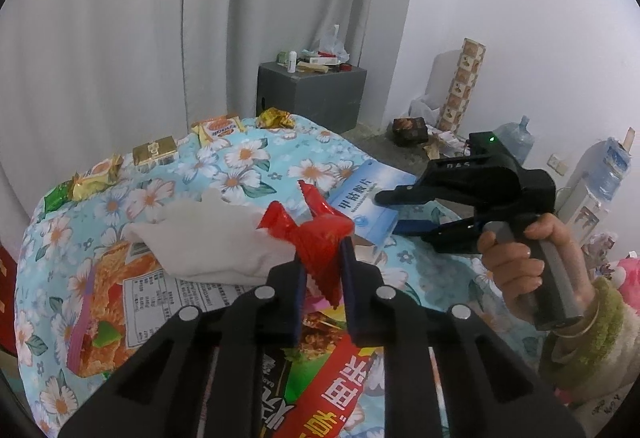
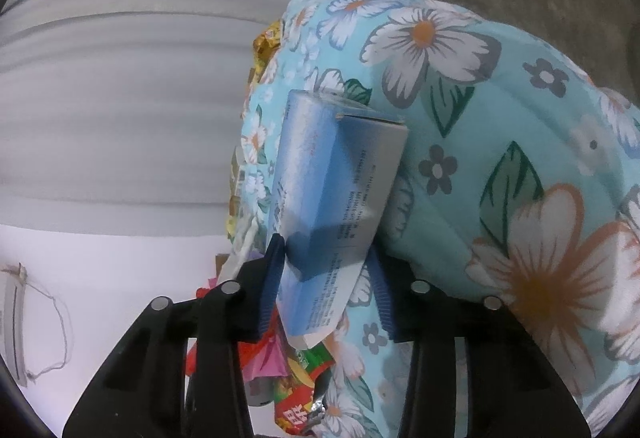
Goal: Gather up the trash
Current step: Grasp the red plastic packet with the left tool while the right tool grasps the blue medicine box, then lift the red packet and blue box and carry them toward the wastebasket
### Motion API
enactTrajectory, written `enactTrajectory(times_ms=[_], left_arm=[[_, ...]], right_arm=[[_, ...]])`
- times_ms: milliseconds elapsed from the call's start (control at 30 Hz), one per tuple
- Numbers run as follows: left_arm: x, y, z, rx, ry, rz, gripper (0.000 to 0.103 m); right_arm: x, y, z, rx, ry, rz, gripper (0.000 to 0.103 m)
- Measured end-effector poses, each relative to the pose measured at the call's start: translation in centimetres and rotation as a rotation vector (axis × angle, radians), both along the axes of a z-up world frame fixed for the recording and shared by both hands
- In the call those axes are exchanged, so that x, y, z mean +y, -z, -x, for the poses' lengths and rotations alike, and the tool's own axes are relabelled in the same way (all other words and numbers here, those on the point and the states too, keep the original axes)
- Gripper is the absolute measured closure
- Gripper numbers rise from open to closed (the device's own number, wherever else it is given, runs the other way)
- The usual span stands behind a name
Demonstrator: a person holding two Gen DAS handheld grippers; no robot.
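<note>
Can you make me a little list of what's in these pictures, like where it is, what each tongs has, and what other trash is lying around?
place: flowery blue blanket
left tongs: pinching a red wrapper
right tongs: around a blue and white box, far pad not clearly touching
beside the red wrapper: white cloth
more trash: gold box, snack packets along the blanket's far edge
beyond the blanket: grey cabinet
</note>
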State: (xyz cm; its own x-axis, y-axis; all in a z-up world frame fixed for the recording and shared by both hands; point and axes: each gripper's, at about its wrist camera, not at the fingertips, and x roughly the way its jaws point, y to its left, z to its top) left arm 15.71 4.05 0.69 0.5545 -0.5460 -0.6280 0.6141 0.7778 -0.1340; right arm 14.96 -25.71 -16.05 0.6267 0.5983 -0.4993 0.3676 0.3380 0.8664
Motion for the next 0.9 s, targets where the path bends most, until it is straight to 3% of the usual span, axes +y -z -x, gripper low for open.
enactTrajectory(times_ms=[333, 900], left_arm=[[0.5, -1.4, 0.3, -0.032, 0.004, 0.04, 0.092], [0.2, -3.8, 1.6, -0.094, 0.054, 0.11, 0.097]], right_arm=[[-0.9, -1.8, 1.3, -0.069, 0.027, -0.009, 0.071], [-3.1, -5.6, 5.9, -0.166, 0.055, -0.015, 0.073]])
